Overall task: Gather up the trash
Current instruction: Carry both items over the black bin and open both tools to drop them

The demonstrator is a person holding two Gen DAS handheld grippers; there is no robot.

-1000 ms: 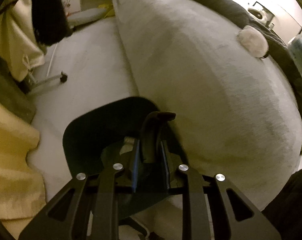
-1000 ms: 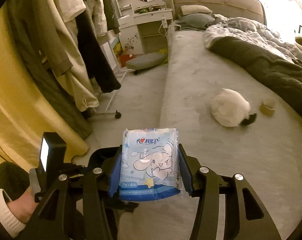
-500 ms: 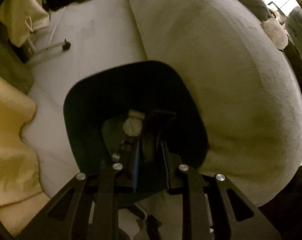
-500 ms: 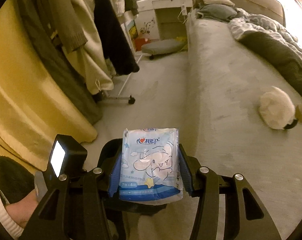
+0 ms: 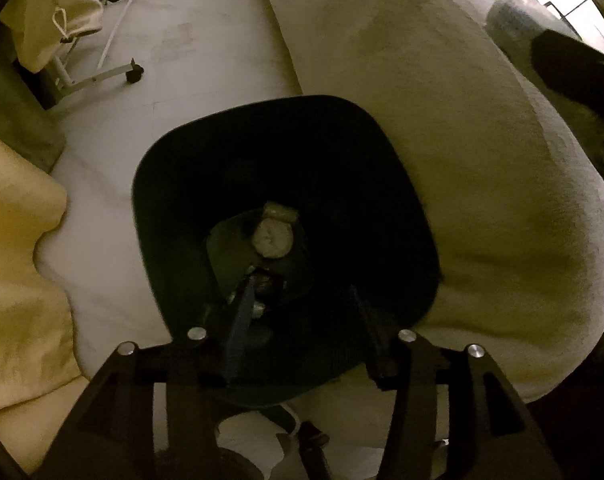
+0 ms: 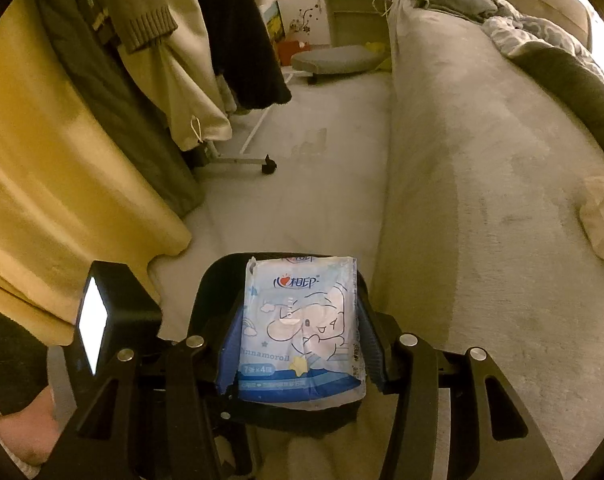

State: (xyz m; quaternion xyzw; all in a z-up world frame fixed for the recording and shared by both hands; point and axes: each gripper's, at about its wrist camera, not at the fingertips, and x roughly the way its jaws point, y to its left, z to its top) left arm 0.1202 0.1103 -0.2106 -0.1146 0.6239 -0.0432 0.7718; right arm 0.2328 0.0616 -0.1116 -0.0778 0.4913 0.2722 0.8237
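Note:
A black bin stands on the floor against the bed's side. My left gripper hangs right over its mouth. Its jaws are opening and nothing is between them. Down in the bin lie a crumpled pale wad and some small scraps. In the right wrist view my right gripper is shut on a blue and white tissue packet with a cartoon print. It holds the packet above the bin's near rim. Another white crumpled wad lies on the bed.
The grey bed fills the right side, with dark bedding at the back. Hanging clothes on a wheeled rack and a yellow cloth crowd the left. A person's hand shows at lower left. Pale floor runs between rack and bed.
My left gripper sank over the bin and opened; the dark curved piece it held is gone from its jaws. My right gripper carried the packet toward the bin.

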